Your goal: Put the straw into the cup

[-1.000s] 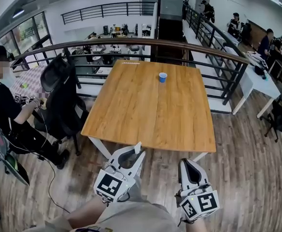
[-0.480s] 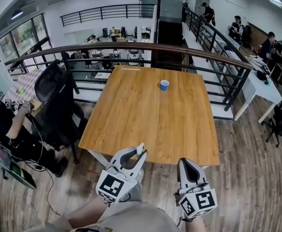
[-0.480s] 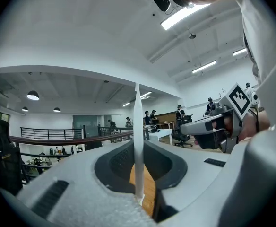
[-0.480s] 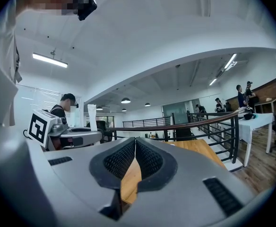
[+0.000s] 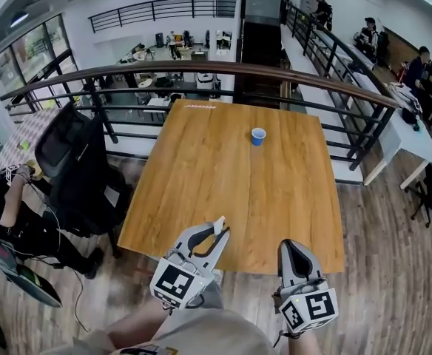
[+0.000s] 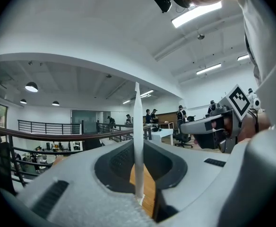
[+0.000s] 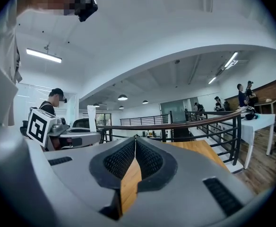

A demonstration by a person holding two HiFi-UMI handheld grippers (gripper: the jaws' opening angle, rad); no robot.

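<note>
A small blue cup [image 5: 258, 136] stands upright on the far half of the wooden table [image 5: 201, 191]. My left gripper [image 5: 217, 230] hovers over the table's near edge, shut on a thin white straw [image 6: 137, 126] that sticks up between its jaws. The straw's tip [image 5: 220, 222] just shows in the head view. My right gripper [image 5: 291, 244] is beside it at the near edge, shut with nothing between its jaws [image 7: 135, 140]. Both grippers are well short of the cup. In the right gripper view the left gripper [image 7: 57, 132] and its straw [image 7: 91, 118] appear at left.
A black office chair [image 5: 75, 168] stands at the table's left side, with a seated person [image 5: 9, 213] beyond it. A curved railing [image 5: 201, 69] runs behind the table's far edge. A white table [image 5: 405, 128] and several people are at the far right.
The head view has advanced toward the table; both grippers now sit over its near edge. The cup appears nearer, and the seated person has slid toward the left edge.
</note>
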